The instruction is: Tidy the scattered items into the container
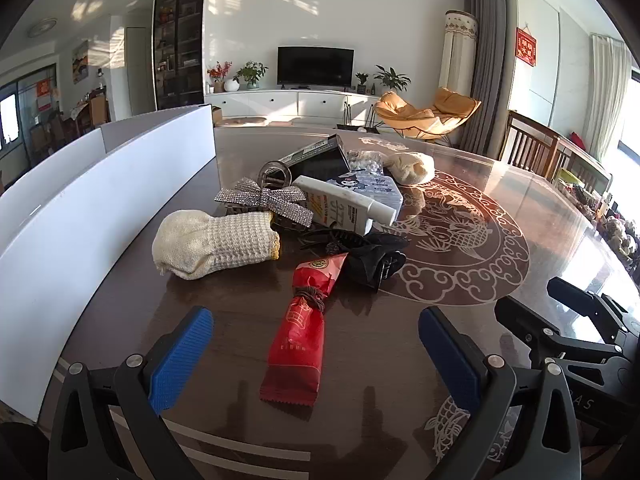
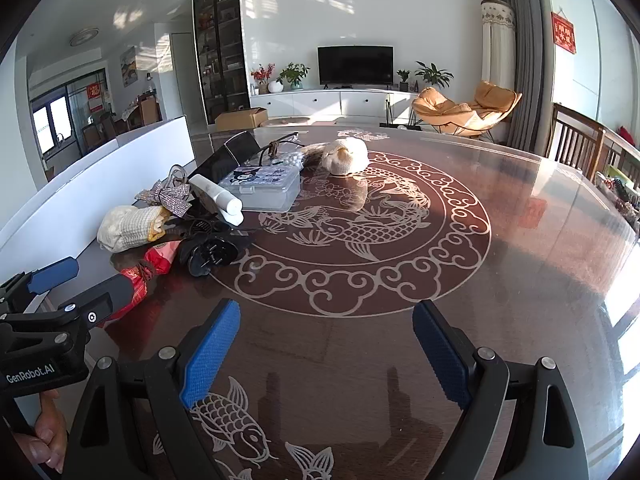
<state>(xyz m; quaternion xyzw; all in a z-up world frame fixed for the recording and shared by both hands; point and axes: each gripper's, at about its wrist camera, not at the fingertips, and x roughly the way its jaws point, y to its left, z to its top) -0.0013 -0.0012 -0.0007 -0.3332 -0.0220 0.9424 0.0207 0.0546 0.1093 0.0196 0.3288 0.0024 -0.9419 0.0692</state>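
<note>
Left gripper [image 1: 316, 348]: jaws spread wide, red foil snack packet [image 1: 298, 336] lying between them on the dark glossy surface [image 1: 400, 340]. Right gripper [image 2: 326, 344]: jaws spread, empty. Advise closing across the packet's width (foil may slip), then lifting toward the white box-like container [image 1: 80, 216] alongside.

1. Left wrist view: mounted behind the left gripper [image 1: 316, 354], tilted down over the near edge of the tabletop [image 1: 520, 208], facing the far edge and the television [image 1: 315, 65]; close to the red packet [image 1: 298, 344], with the white container [image 1: 100, 216] along the left edge.
2. Right wrist view: mounted behind the right gripper [image 2: 326, 354], same tilt and same heading, but further to the right along the near edge.
3. Shared: the pile of items, the fish pattern [image 2: 352, 224], the container and the room behind; each view also catches the other gripper at its side.
</note>
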